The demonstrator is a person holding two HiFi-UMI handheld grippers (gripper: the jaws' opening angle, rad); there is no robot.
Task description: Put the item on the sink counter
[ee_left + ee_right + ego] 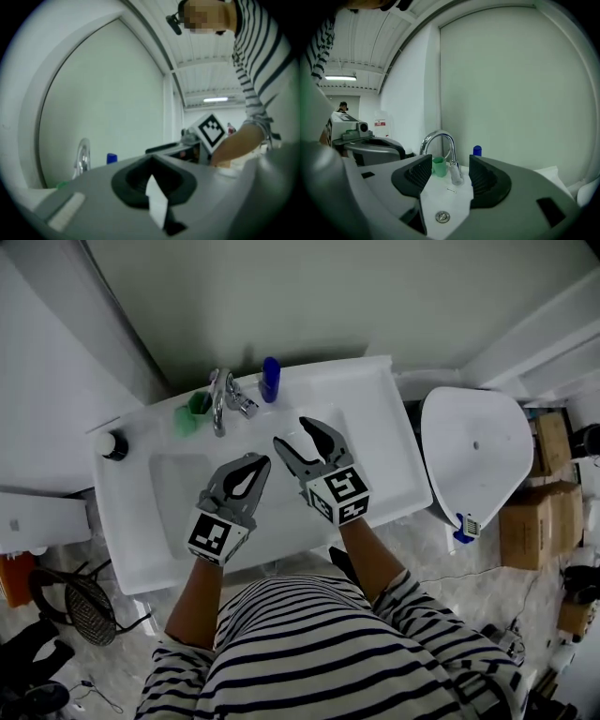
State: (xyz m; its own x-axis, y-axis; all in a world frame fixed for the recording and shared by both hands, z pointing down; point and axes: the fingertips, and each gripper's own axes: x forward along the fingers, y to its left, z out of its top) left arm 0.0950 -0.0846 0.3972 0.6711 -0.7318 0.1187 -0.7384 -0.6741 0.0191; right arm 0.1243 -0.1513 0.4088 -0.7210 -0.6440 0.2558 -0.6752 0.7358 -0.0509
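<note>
A white sink counter (380, 418) carries a green cup (192, 414), a blue bottle (270, 379) and a small black-capped white jar (112, 444). Both grippers hover over the basin. My left gripper (257, 463) is shut with nothing in it; in the left gripper view its jaws (151, 159) meet. My right gripper (293, 433) stands open and empty, pointing toward the chrome faucet (221, 399). In the right gripper view the pads (415, 174) frame the faucet (440, 139), the green cup (438, 166) and the drain (442, 216); the blue bottle (477, 150) stands behind.
A white toilet (473, 460) stands right of the counter, with cardboard boxes (539, 512) beyond it. A dark fan-like object (80, 606) lies on the floor at left. The wall runs directly behind the faucet.
</note>
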